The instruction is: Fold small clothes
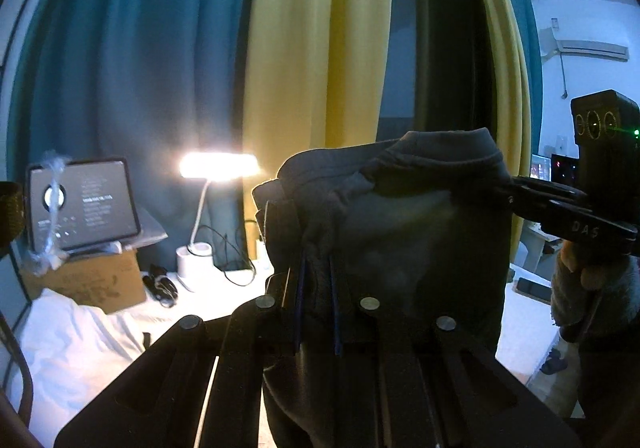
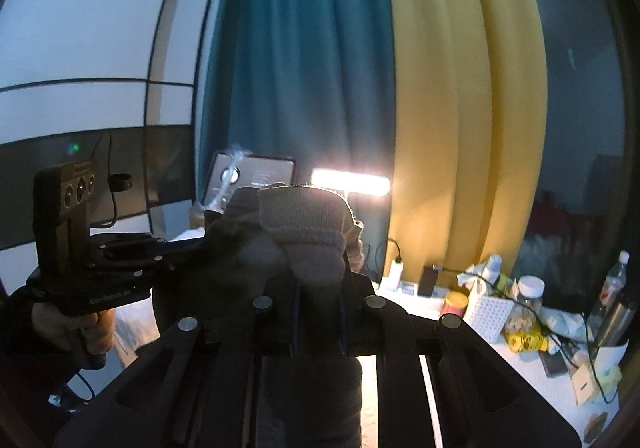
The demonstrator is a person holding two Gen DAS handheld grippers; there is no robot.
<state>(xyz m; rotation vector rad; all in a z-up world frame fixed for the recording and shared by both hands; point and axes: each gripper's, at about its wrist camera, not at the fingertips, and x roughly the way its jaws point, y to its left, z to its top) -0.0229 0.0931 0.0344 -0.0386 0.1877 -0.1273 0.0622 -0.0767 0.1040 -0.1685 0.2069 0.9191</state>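
Left tongs [image 1: 318, 268] clamped on one upper corner of a small dark garment [image 1: 404, 216], jaws nearly together with cloth bunched between them. Right tongs [image 2: 318, 288] likewise pinched shut on the opposite corner, the ribbed hem [image 2: 304, 220] folded over just ahead of the jaws. Garment held up in the air between both tongs, clear of the white bed [image 1: 80, 336] below, top edge stretched from one grip across to the other, body hanging down from that edge. Long axis probably sideways, tongs to tongs; neither hand nearer, both equally at the cloth. Next move likely depends on lowering that taut edge level onto the bed. Beyond the tongs: lit desk lamp [image 1: 218, 166], tablet [image 1: 82, 204], cardboard box [image 1: 92, 280], blue and yellow curtains [image 2: 360, 60].
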